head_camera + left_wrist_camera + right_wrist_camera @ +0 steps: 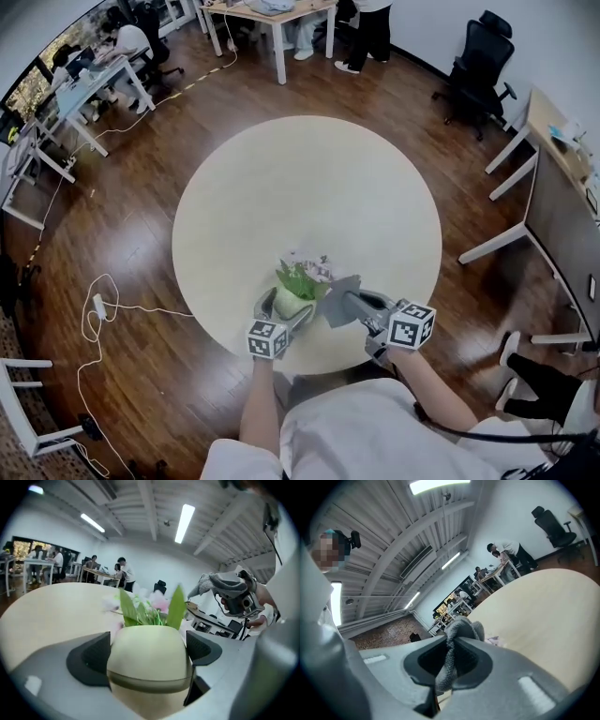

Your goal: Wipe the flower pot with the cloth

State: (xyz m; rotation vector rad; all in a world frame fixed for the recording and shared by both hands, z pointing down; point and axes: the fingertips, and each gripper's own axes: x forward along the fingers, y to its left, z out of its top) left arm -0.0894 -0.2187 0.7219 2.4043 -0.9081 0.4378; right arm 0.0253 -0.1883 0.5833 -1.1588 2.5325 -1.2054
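Observation:
A cream flower pot [289,304] with green leaves and pale flowers stands at the near edge of the round table [309,187]. My left gripper [284,309] reaches around it from the near side. In the left gripper view the pot [150,663] fills the gap between the two dark pads [93,658], which stand close at its sides; no press on it shows. My right gripper [351,303] hovers just right of the pot, shut on a grey cloth [339,298]. In the right gripper view the cloth [461,629] bunches out between the closed jaws.
The table's far half [553,611] is bare. A black office chair [478,70] and a white desk [544,141] stand at the right, and desks with people [103,66] at the back left. A white cable [98,309] trails on the wooden floor at the left.

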